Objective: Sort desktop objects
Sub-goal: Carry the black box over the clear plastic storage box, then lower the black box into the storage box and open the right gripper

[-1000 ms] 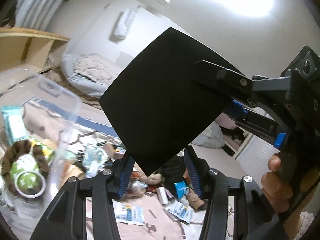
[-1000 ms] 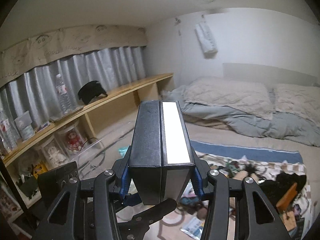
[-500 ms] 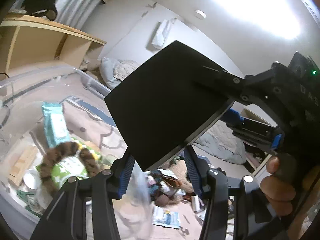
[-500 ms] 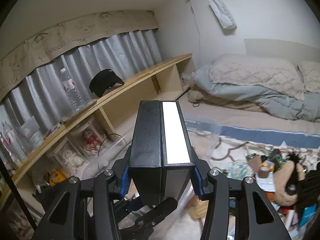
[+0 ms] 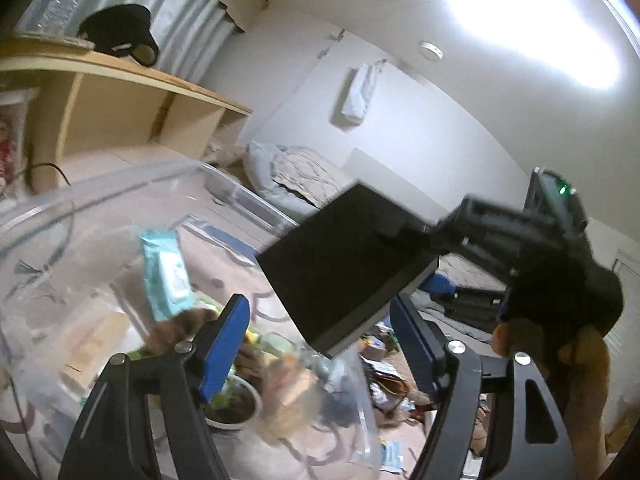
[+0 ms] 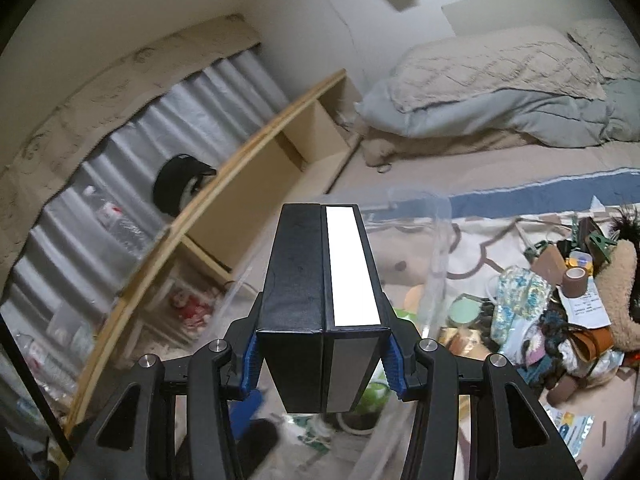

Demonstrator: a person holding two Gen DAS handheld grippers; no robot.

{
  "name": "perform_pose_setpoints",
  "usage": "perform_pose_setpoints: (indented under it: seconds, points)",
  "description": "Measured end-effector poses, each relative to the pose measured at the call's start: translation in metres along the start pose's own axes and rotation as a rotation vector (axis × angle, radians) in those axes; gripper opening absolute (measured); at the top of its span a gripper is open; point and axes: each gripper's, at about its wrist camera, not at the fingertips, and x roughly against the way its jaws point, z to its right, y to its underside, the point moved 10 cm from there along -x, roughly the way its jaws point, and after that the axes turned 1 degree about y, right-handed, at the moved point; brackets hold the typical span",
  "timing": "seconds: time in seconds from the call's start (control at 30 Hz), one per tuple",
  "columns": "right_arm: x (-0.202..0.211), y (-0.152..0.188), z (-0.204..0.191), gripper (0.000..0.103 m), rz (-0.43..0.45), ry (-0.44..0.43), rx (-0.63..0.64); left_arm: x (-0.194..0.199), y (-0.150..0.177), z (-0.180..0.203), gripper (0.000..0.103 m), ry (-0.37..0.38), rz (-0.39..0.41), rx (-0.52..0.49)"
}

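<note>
Above the clear plastic bin, my right tongs were clamped on the flat black rigid box, well off the floor. It looked stiff, smooth-sided, best pinched across its narrow faces. My left tongs gaped wide, empty.

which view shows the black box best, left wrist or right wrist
Right wrist: the black box sits centred and sharp between the right gripper fingers, its white strip facing the camera. The left wrist view shows only its dark broad side, blurred, over the clear bin.
</note>
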Motion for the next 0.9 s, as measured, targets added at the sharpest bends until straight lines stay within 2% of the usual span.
perform_pose_setpoints:
  seconds: [0.13,0.33,0.63,0.73,0.9]
  points:
    - [-0.013,0.009,0.003,0.051,-0.04,0.031,0.022,0.013,-0.014,-0.021,0.073,-0.042,0.057,0.034]
    - [-0.03,0.021,-0.005,0.051,-0.078,0.104,0.119,0.041,-0.032,-0.05,0.073,-0.078,0.153,0.105]
    - [-0.065,0.05,-0.029,0.051,-0.245,0.061,0.178,0.075,-0.046,-0.093,0.073,-0.122,0.24,0.228]
    - [-0.075,0.058,-0.029,0.051,-0.282,0.147,0.237,0.078,-0.046,-0.101,0.073,-0.129,0.249,0.246]
    - [-0.081,0.049,-0.025,0.051,-0.241,0.346,0.421,0.079,-0.046,-0.106,0.073,-0.137,0.251,0.253]
